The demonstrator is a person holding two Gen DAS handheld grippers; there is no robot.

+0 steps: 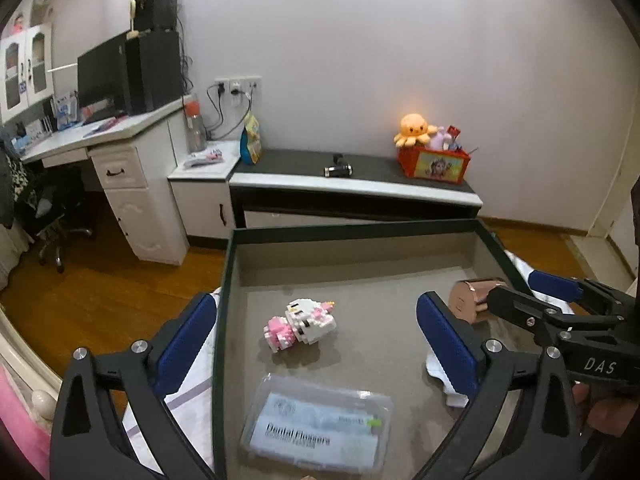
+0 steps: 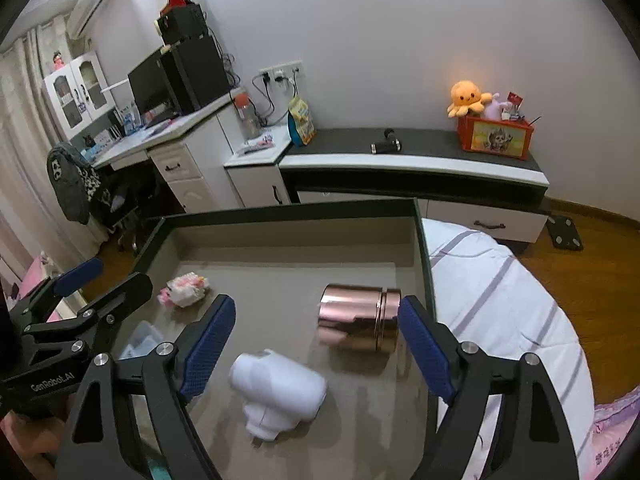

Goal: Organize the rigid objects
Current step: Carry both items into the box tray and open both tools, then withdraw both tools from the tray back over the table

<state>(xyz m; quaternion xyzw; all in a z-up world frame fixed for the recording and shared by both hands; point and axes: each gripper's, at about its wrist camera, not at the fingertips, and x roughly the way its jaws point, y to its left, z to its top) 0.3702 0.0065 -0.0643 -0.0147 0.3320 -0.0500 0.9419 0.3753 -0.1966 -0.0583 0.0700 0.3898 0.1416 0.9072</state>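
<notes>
Though sideways, shiny copper canister [image 2: 360, 322] (lidded)

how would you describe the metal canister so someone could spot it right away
Look inside the dark-rimmed tray on the bed. Toward its right wall lies the rose-gold canister on its side, behind the white plastic object. It is the only shiny metal cylinder there.

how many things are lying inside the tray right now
4: block toy far left, dental flossers box near left, copper canister far right, white device near right. More may hide behind the grippers.
</notes>
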